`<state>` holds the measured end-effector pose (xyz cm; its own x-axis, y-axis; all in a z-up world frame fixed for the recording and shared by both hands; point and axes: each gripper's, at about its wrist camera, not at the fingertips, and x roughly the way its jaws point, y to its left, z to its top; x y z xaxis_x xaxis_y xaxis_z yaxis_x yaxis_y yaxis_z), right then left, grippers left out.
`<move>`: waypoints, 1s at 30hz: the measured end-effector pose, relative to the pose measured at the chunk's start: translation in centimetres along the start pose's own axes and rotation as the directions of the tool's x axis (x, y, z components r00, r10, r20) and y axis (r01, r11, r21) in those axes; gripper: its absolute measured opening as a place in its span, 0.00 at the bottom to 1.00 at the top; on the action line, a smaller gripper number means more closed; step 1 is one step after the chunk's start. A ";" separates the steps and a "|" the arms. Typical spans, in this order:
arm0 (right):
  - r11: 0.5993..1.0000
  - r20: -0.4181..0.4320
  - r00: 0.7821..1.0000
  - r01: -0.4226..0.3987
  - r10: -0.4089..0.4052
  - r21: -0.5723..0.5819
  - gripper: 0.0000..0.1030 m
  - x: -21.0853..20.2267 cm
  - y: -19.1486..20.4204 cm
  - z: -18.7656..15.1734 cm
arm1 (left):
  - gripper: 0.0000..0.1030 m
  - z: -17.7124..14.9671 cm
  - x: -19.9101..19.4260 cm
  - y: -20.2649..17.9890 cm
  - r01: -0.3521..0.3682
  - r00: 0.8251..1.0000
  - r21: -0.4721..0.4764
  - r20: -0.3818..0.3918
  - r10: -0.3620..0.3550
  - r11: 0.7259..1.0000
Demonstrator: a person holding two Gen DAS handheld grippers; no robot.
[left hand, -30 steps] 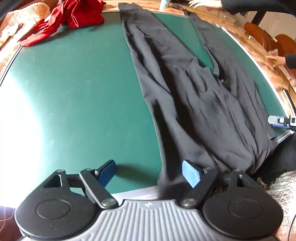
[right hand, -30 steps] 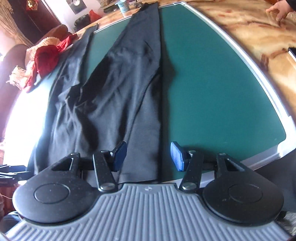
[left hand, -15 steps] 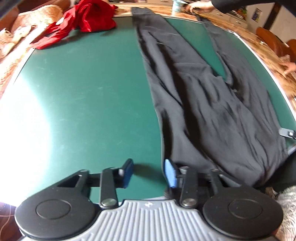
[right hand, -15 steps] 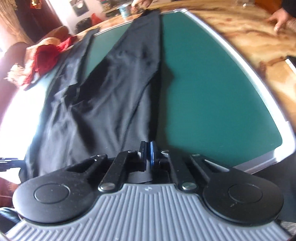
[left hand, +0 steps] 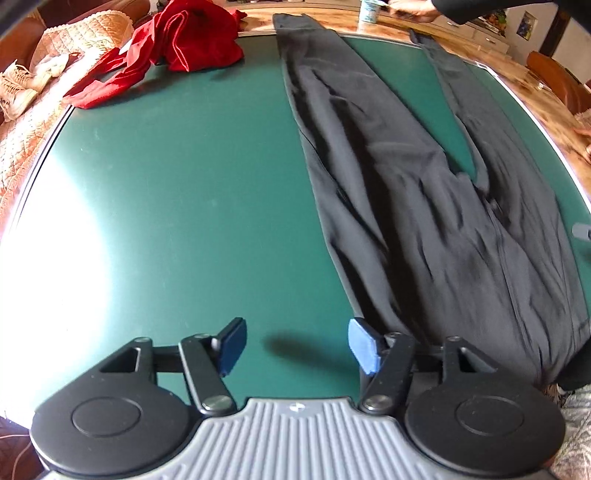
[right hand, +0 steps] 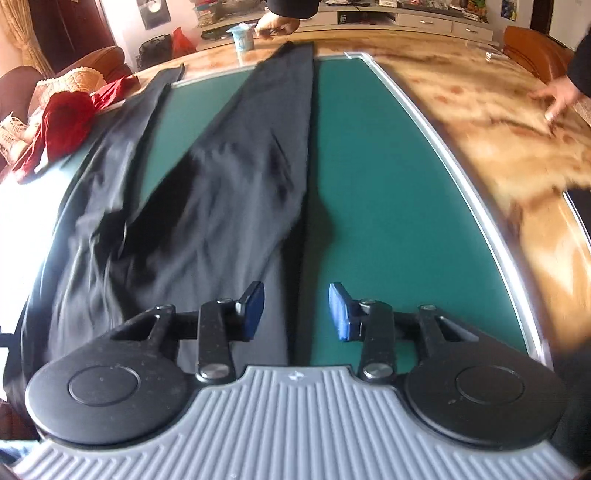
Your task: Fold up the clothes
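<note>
Black trousers [left hand: 417, 206] lying flat on the green table mat [left hand: 184, 192], waistband end nearest the grippers, both legs stretching away toward the far edge with a wedge of green showing between them. Left gripper [left hand: 297, 345] hovering at the near edge with jaws spread wide, gripping nothing, the left side of the waistband sitting just beyond and right of its right pad. Right gripper [right hand: 296, 312] also gaping wide and empty, hanging right over the trousers' right edge, left pad above the fabric, right pad above bare mat. Way out ahead-left of the left gripper, a rumpled red garment [left hand: 173, 48] piling up at the far corner. Past the leg ends, a small cup [right hand: 244, 37] standing on the wooden table [right hand: 498, 129], with somebody's hand [right hand: 277, 25] reaching just beside it. Another hand [right hand: 561, 98] resting on the wood off to the far right.
</note>
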<state>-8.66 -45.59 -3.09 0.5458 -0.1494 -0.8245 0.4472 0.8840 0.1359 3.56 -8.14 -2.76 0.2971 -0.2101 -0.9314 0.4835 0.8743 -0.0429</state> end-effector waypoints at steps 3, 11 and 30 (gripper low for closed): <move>1.000 -0.012 1.000 -0.015 0.015 0.008 0.51 1.4 0.4 2.6 | 0.71 1.3 0.2 0.4 0.002 1.000 -0.014 0.006 -0.002 1.000; 0.999 -0.014 0.999 -0.050 0.050 0.003 0.51 1.6 2.9 2.3 | 0.74 0.7 -0.7 0.2 0.012 1.000 -0.019 0.005 -0.012 1.000; 0.975 0.072 0.984 -0.148 0.161 -0.163 0.51 -14.3 9.4 -8.4 | 0.85 -11.9 -16.9 1.6 -0.052 0.980 -0.051 0.189 0.061 0.997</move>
<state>-18.23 -31.41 5.37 0.6601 -0.0360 -0.7503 0.2401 0.9566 0.1653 -10.51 2.01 8.56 0.4763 -0.2352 -0.8472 0.4248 0.9052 -0.0124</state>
